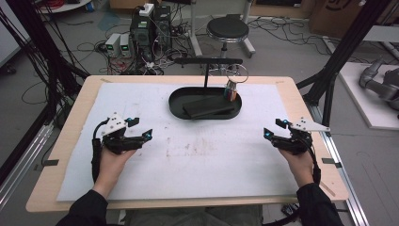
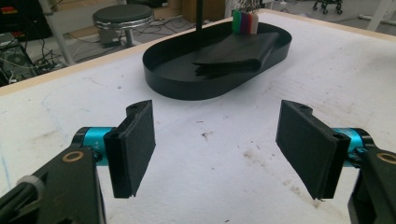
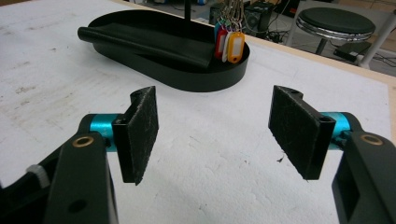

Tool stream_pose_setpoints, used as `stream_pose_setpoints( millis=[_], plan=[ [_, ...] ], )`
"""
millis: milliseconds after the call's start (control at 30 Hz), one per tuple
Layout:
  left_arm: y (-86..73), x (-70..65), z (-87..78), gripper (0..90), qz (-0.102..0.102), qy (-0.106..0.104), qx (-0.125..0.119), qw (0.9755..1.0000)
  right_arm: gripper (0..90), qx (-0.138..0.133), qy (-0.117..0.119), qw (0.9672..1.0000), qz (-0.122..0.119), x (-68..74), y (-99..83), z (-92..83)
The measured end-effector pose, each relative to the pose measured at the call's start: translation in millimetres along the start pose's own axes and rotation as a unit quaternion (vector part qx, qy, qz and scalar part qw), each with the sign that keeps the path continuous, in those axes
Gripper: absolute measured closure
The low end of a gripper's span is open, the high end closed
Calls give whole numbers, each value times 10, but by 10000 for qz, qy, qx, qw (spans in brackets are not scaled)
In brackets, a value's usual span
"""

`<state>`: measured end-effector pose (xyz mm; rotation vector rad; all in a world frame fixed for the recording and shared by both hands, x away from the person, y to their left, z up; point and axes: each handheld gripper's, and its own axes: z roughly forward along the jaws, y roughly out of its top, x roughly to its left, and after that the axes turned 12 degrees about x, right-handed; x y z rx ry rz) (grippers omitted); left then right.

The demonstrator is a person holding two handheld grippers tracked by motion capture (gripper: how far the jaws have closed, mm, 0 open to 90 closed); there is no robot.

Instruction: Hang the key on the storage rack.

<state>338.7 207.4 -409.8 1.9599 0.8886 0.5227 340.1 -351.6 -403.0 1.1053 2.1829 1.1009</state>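
Glossy black tray (image 1: 176, 101), matt white mat (image 1: 197, 160), pale wooden table (image 1: 75, 108).

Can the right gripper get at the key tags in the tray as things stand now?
Probably yes. The right gripper is open and empty, and bare mat lies between it and the tray. The key tags hang at the tray's near end; only the low rim is in front.

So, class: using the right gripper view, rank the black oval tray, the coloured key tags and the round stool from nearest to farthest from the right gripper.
From the right gripper:
1. Black oval tray, just ahead on the table.
2. Coloured key tags, hanging over the tray's far right end.
3. Round stool, on the floor beyond the table.
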Motion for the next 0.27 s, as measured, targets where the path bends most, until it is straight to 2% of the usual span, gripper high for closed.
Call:
stream_pose_setpoints(
  millis=[100, 267],
  plan=[
    [13, 2, 26, 283, 57, 12, 47, 10000, 334, 26, -2, 10000, 21, -5, -16, -12],
    [10, 29, 44, 283, 1, 95, 46, 9999, 312, 83, -23, 9999, 96, -33, -47, -12]
  ],
)
